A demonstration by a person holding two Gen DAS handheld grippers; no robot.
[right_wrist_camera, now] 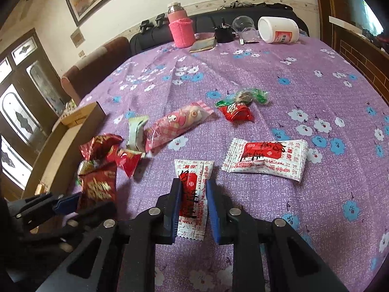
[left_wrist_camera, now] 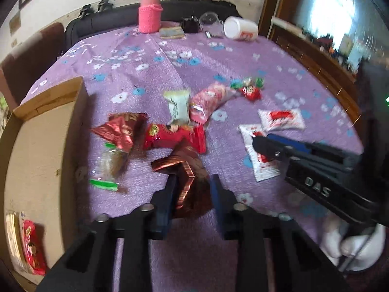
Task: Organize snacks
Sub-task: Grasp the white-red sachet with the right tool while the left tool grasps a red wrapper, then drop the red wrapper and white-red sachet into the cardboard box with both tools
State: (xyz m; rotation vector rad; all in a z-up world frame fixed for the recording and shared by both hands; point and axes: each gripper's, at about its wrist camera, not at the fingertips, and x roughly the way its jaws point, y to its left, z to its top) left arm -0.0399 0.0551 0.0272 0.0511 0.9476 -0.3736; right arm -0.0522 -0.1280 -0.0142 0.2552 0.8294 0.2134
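Loose snack packets lie on a purple flowered tablecloth [left_wrist_camera: 218, 56]. My left gripper [left_wrist_camera: 193, 177] is shut on a dark red foil packet [left_wrist_camera: 187, 160], and in the right wrist view that gripper [right_wrist_camera: 73, 199] comes in from the left. My right gripper [right_wrist_camera: 193, 181] is shut on a narrow white-and-red packet [right_wrist_camera: 194, 168]; the left wrist view shows this gripper [left_wrist_camera: 261, 143] on the right. A cardboard box [left_wrist_camera: 43, 146] stands open at the left with a red snack [left_wrist_camera: 31, 243] inside. A second white-and-red packet [right_wrist_camera: 265, 158] lies to the right.
Between the grippers and beyond lie a red packet [left_wrist_camera: 175, 136], a pale green one [left_wrist_camera: 177, 107], a pink one [right_wrist_camera: 177, 124] and small candies [right_wrist_camera: 237, 112]. At the far edge stand a pink-sleeved bottle [left_wrist_camera: 149, 12] and a tipped white jar [left_wrist_camera: 240, 28].
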